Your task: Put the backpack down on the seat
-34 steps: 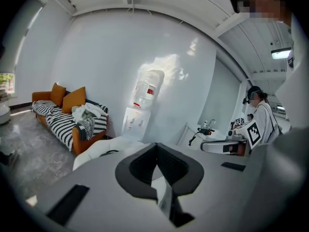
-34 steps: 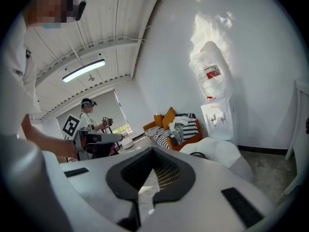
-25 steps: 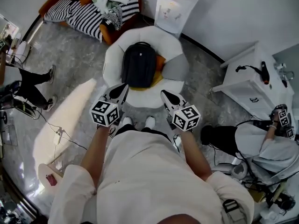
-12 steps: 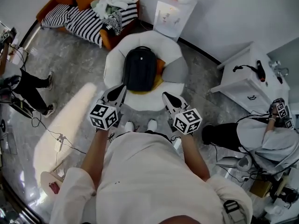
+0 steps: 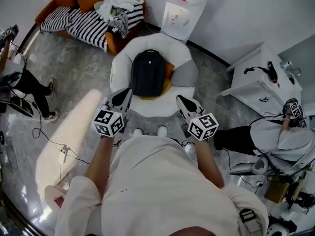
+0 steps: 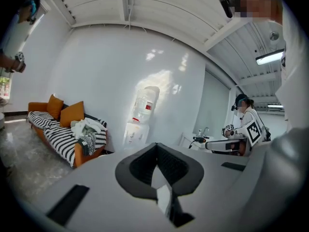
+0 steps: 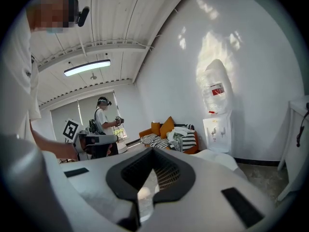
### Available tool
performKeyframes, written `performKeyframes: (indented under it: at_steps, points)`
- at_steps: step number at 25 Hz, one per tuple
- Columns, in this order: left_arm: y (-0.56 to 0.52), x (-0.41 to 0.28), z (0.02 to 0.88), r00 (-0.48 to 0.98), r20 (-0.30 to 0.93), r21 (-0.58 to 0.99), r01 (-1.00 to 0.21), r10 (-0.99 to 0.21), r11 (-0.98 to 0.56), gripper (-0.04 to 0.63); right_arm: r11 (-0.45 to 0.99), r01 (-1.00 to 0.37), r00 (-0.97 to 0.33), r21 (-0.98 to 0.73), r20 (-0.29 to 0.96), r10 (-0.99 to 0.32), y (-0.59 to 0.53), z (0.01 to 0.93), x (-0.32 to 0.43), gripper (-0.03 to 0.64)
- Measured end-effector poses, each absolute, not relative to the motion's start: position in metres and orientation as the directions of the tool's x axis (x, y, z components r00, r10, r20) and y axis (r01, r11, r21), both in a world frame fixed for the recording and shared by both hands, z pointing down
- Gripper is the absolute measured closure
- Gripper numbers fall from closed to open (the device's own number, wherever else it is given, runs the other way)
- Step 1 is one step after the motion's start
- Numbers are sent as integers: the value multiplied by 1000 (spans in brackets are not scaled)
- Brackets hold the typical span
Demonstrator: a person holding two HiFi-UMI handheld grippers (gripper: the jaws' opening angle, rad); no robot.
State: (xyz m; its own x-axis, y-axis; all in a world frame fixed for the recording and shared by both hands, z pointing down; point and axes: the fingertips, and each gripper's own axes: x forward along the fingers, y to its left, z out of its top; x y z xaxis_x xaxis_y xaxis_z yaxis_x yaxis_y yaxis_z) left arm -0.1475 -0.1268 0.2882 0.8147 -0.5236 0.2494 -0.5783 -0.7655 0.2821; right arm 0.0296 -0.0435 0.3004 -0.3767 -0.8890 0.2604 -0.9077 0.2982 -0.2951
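The black backpack (image 5: 147,73) lies on the seat of the round white armchair (image 5: 121,53), partly over an orange cushion (image 5: 169,70). My left gripper (image 5: 126,94) hovers in front of the chair's near rim, shut and empty, apart from the backpack. To its right my right gripper (image 5: 180,100) is held the same way, also shut with nothing in it. In the left gripper view the left gripper (image 6: 155,177) has its jaws together, with only the room beyond. The right gripper view shows the right gripper (image 7: 145,187) likewise shut.
A striped sofa (image 5: 91,21) with orange cushions and clothes stands at the back left, next to a water dispenser (image 5: 178,14). A white desk (image 5: 256,85) stands at the right, a seated person (image 5: 278,139) beside it. Another person (image 5: 27,82) and floor cables (image 5: 51,134) are at the left.
Both grippers have drawn slightly back from the chair and risen a little, still shut and empty. The backpack has stayed on the seat.
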Motion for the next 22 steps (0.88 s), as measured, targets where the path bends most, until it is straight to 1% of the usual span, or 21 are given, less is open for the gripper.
performKeyframes:
  at_steps: [11, 22]
  points:
    - [-134, -146, 276, 824, 205, 283, -567, -529, -774, 578, 271, -922, -343, -277, 262, -902, -54, 297, 33, 594]
    - [-140, -136, 279, 824, 221, 275, -567, -522, -777, 578, 256, -932, -326, -255, 288, -900, -56, 303, 48, 594]
